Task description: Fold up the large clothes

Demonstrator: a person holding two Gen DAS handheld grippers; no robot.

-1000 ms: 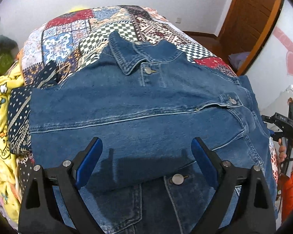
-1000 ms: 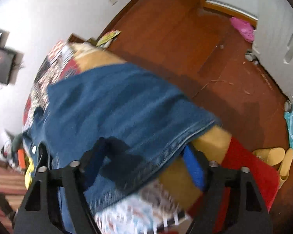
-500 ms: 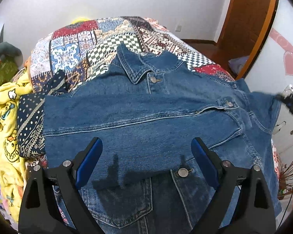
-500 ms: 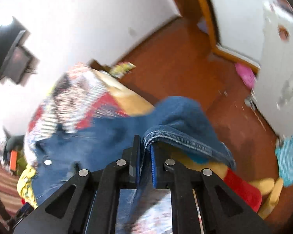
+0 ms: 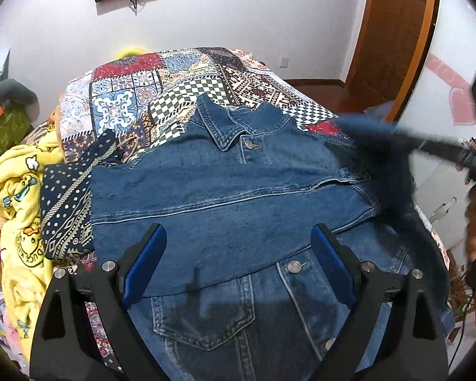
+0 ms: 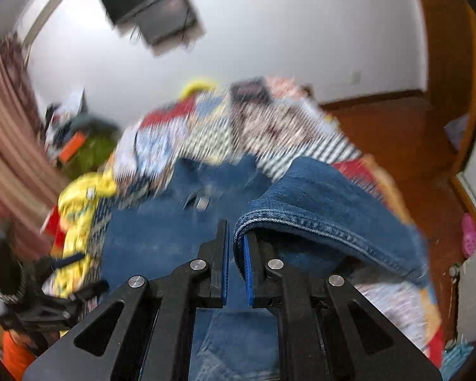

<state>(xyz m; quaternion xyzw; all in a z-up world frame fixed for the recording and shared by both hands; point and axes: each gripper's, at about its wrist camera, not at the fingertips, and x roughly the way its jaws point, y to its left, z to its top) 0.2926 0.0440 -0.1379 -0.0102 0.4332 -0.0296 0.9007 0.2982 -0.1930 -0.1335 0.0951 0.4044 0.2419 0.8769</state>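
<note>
Jacket (image 5: 238,190) on quilt (image 5: 187,89), left gripper (image 5: 238,260) jaws spread, right gripper (image 6: 235,247) pinching sleeve (image 6: 327,200)

Bed with a patchwork cover, clothes spread over it

The bed (image 5: 133,101) carries a denim jacket (image 5: 238,190) lying flat, directly ahead of the left gripper (image 5: 238,270), collar at the far side. To that gripper's left, a dark patterned cloth (image 5: 66,203) touches the jacket's edge, and beyond it lies a yellow cartoon-print blanket (image 5: 19,197). Bare patchwork shows past the collar.
</note>
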